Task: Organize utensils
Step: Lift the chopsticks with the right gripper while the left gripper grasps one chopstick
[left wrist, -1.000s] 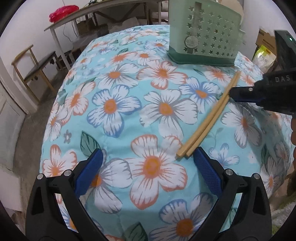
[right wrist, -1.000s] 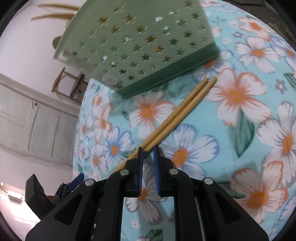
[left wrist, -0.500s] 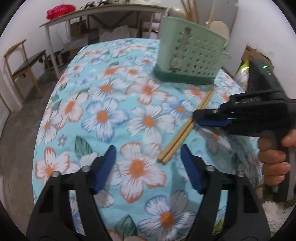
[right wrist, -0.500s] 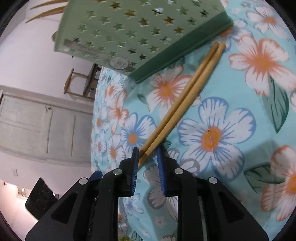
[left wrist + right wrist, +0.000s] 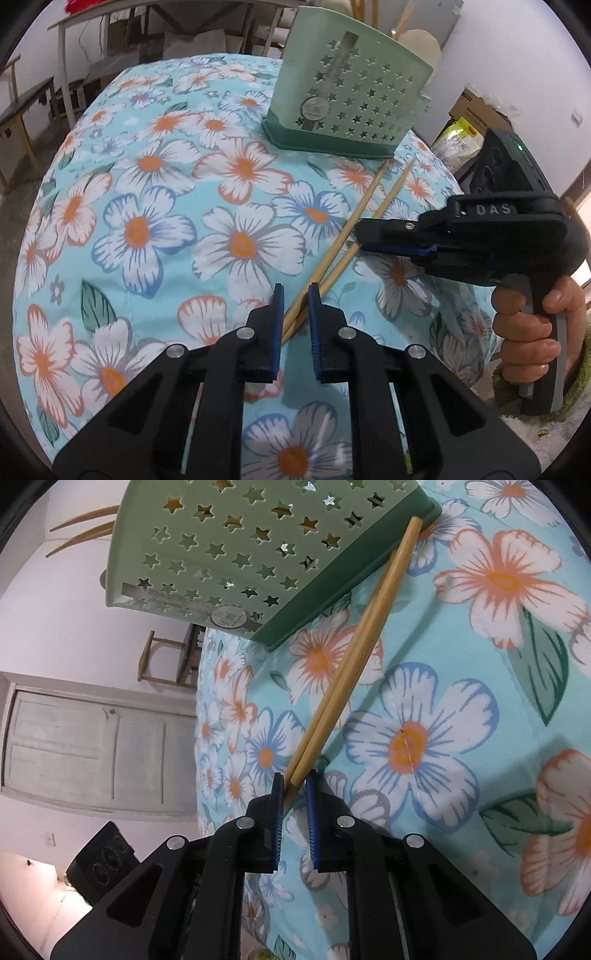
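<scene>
Open flowered counter from 7 to 11 o'clock in left wrist view, green holder blocking 12 to 1, right gripper and hand crowding 3 o'clock, chopsticks slanting across centre.

Your left gripper hides the chopsticks' near ends; the holder's top is cut off in the right view, contents barely visible.

Left gripper at lower centre, jaws nearly closed, right gripper entering from right, hand on its grip
</scene>
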`<state>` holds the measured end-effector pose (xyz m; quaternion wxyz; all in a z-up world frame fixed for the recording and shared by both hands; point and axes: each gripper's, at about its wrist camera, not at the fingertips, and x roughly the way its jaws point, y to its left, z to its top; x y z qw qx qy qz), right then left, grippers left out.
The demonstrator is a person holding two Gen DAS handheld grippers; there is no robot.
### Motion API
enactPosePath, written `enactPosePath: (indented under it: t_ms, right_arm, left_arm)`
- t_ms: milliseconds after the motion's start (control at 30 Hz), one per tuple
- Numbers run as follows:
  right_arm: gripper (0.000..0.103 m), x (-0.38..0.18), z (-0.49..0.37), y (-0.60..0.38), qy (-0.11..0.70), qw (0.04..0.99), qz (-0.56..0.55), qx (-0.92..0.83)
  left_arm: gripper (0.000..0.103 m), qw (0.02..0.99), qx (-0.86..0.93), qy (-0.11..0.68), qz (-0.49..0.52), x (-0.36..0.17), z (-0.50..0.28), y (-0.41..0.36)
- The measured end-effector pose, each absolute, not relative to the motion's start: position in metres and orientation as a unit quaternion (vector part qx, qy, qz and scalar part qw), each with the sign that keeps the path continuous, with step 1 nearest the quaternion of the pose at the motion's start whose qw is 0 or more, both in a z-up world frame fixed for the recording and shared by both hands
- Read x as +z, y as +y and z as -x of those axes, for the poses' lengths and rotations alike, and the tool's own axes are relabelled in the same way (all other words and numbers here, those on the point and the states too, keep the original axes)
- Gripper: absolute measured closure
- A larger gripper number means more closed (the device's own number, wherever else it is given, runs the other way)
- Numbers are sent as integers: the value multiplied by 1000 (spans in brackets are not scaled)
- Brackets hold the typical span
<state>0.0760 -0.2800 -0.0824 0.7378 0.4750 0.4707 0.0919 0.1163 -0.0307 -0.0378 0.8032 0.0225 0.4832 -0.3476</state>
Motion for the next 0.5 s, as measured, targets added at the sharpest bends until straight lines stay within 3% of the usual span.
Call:
enactPosePath:
  t_ms: [500]
  right_arm:
    - [92, -80, -44, -330, 486, 718, -487, 109]
  left_arm:
    - [88, 801, -327, 497, -60, -40, -119, -45]
